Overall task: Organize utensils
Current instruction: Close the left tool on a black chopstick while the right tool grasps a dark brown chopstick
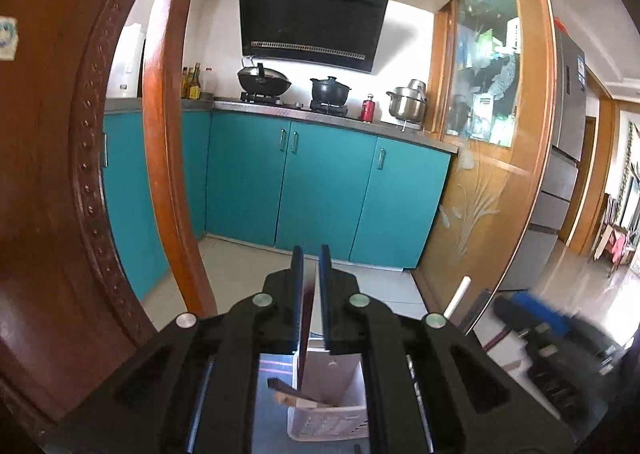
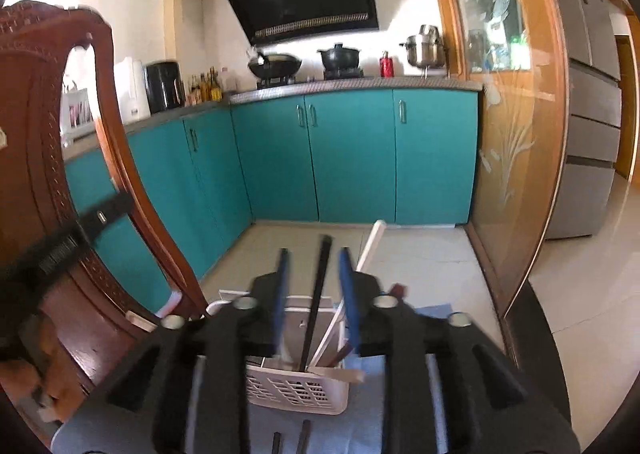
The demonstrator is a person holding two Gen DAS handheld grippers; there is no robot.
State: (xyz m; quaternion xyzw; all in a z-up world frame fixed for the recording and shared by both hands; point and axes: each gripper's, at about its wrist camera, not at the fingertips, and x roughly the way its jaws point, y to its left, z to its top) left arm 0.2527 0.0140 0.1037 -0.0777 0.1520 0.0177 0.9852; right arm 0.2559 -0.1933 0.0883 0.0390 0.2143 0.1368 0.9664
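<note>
I am working over a blue cloth (image 2: 404, 414) spread beneath a white perforated utensil basket (image 2: 296, 394), in a kitchen with teal cabinets (image 2: 352, 154) and a pale tiled floor (image 2: 432, 266) behind the basket. A carved wooden chair (image 2: 48, 142) stands left of the basket, a glazed wooden door (image 2: 512, 126) to its right. Upright in the basket I see black chopsticks (image 2: 318, 294), a white utensil (image 2: 370, 246) and a brown handle (image 2: 340, 354). My right gripper (image 2: 314, 254) straddles the chopsticks, jaws apart, pads clear of them. My left gripper (image 1: 311, 254) stands above the basket (image 1: 332, 418), jaws a narrow slit apart; a dark brown strip shows in the slit, contact I cannot tell.
</note>
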